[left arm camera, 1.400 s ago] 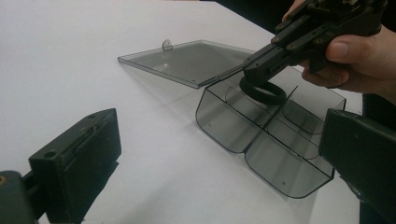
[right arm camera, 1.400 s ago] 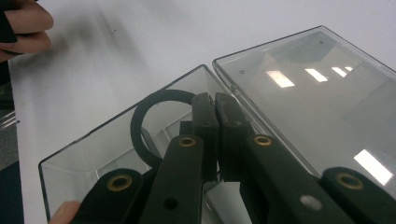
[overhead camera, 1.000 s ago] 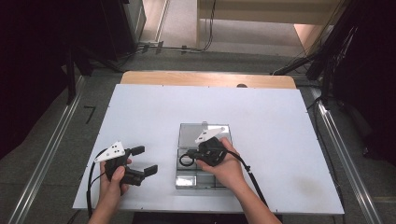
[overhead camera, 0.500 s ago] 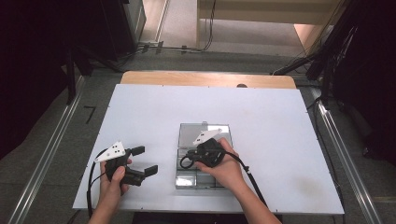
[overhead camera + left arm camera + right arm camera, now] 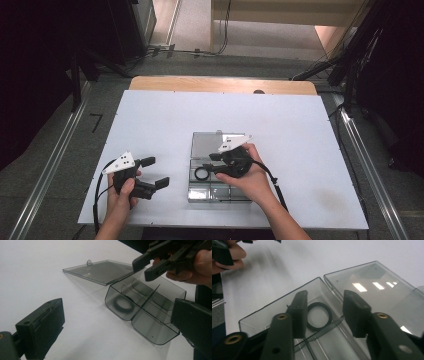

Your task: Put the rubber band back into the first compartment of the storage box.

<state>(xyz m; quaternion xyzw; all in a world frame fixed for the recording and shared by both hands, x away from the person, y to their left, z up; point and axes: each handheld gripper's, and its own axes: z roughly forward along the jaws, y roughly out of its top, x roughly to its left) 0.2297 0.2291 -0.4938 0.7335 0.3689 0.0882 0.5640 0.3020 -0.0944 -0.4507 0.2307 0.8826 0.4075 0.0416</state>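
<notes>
A recording bench in a lab or studio rather than a home. A plain white table (image 5: pixel 165 120) with a bare wooden strip (image 5: pixel 220 83) along its far edge stands between metal floor rails (image 5: pixel 45 175) on grey carpet (image 5: pixel 95 107). Cables (image 5: pixel 170 50) trail across the floor beyond it, dark stands (image 5: pixel 345 65) and black drapes (image 5: pixel 35 65) close in both sides, and the surroundings are left unlit.

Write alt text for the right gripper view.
A black ring lies flat in a compartment of an open, smoky clear plastic box, seen between the right gripper's two black jaws, which stand apart above it without touching it. The box's lid lies open on the white table.
</notes>
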